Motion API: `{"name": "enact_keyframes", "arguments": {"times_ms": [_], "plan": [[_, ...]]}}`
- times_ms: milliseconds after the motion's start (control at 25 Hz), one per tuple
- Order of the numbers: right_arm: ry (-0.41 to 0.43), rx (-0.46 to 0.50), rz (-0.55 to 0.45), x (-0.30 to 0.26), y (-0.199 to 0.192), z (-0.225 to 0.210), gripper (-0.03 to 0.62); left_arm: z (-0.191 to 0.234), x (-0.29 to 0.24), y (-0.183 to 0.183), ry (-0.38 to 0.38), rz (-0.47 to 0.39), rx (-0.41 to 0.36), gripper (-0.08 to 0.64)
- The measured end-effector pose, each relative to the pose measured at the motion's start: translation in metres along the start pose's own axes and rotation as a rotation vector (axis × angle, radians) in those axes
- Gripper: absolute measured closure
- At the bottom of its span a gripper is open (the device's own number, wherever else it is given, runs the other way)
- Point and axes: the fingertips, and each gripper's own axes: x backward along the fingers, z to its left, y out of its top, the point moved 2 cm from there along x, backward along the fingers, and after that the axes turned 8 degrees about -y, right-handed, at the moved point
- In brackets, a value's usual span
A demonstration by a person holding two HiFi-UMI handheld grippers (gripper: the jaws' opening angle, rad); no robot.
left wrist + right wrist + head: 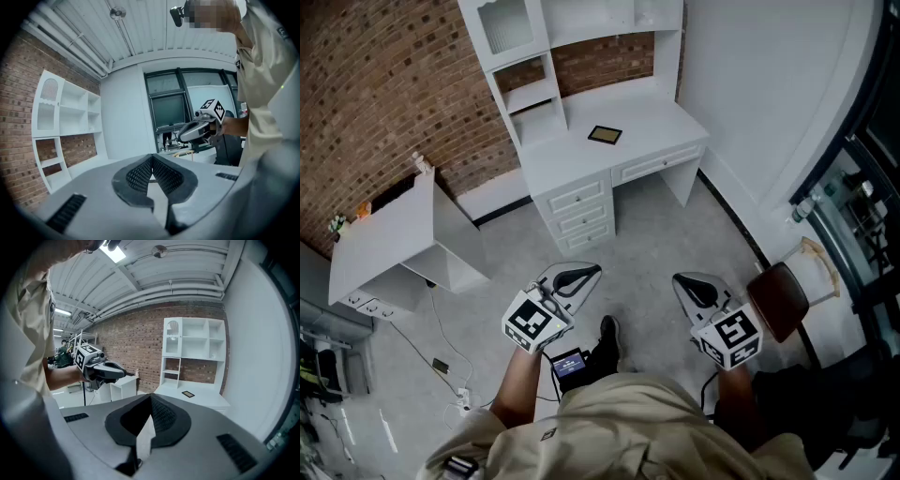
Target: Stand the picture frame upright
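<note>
Head view, frame: the picture frame (604,134) lies flat on a white desk (661,122) at about 12 o'clock from me, across open floor and well apart from both my tools.
Head view, desk: white shelves (530,56) rise along its back edge against a brick wall (384,84). Its drawers (579,214) face me.
Head view, left gripper: I hold my left gripper (592,272) in front of my body, pointing toward 1 o'clock. Its jaws are together with nothing in them.
Head view, right gripper: my right gripper (682,281) is near it, on its 3 o'clock side, pointing toward 11 o'clock. Its jaws are closed and empty.
Head view, surroundings: a low white cabinet (394,234) stands at 10 o'clock. A brown chair (778,298) is just beside my right gripper.
Left gripper view, jaws: the left gripper (152,159) pads meet at their tips and grip nothing.
Left gripper view, beyond: my right gripper (183,137) shows at 1 o'clock, the shelves (65,112) at 9 o'clock, and a dark window (171,110) at 12 o'clock.
Right gripper view, jaws: the right gripper (151,399) is fully closed, with no object between its pads.
Right gripper view, frame: the picture frame (188,394) is a small dark rectangle lying flat on the desk (208,401), at 1 o'clock just past the jaw tips in the picture.
Right gripper view, beyond: my left gripper (117,372) shows at 10 o'clock, with the brick wall (126,348) behind it.
</note>
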Motion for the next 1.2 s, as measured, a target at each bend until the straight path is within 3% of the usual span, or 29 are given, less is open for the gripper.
{"name": "enact_keyframes", "arguments": {"times_ms": [400,640,960,1200], "plan": [[-0.029,-0.055,-0.009,-0.053,0.001,-0.048,0.589,0.059,-0.031,-0.014,-0.006,0.025,0.023,0.552],[-0.054,-0.097,-0.017,-0.113,0.008,-0.093,0.589,0.129,-0.062,-0.026,-0.010,0.012,0.038,0.552],[-0.084,-0.059,-0.002,-0.205,0.041,-0.139,0.588,0.237,-0.096,-0.035,-0.040,-0.027,0.045,0.552],[-0.103,-0.056,0.017,-0.240,0.052,-0.177,0.589,0.284,-0.133,-0.025,-0.078,-0.039,0.030,0.552]]}}
